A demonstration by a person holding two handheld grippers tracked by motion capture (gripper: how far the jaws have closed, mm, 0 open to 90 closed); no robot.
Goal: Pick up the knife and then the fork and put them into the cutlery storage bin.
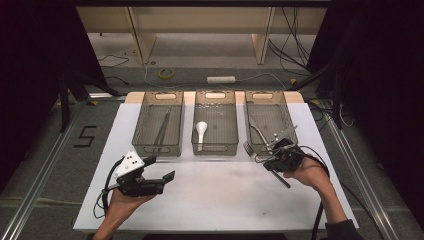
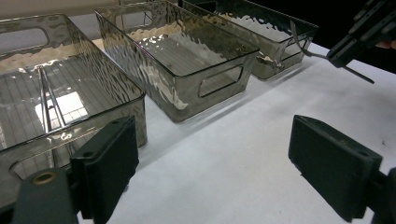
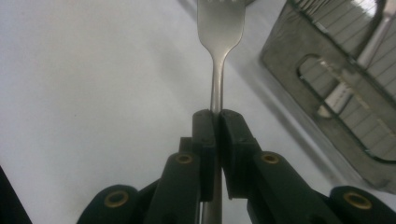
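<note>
Fork point(image 3: 219, 28) clamped by the neck in the right gripper point(image 3: 217, 116), held just in front of the right bin point(image 1: 270, 122).

Tines point toward the bin's near wall, handle runs back under the jaws; the bin already holds other cutlery. Middle bin point(image 1: 215, 125) has a white spoon point(image 1: 200, 131), left bin point(image 1: 159, 125) long thin utensils. Left gripper point(image 1: 157, 172) is idle, jaws spread, nothing in them, resting low over the desk point(image 1: 210, 195). My take: lift until tines clear the rim, level the fork, then release low inside to avoid clatter.
</note>
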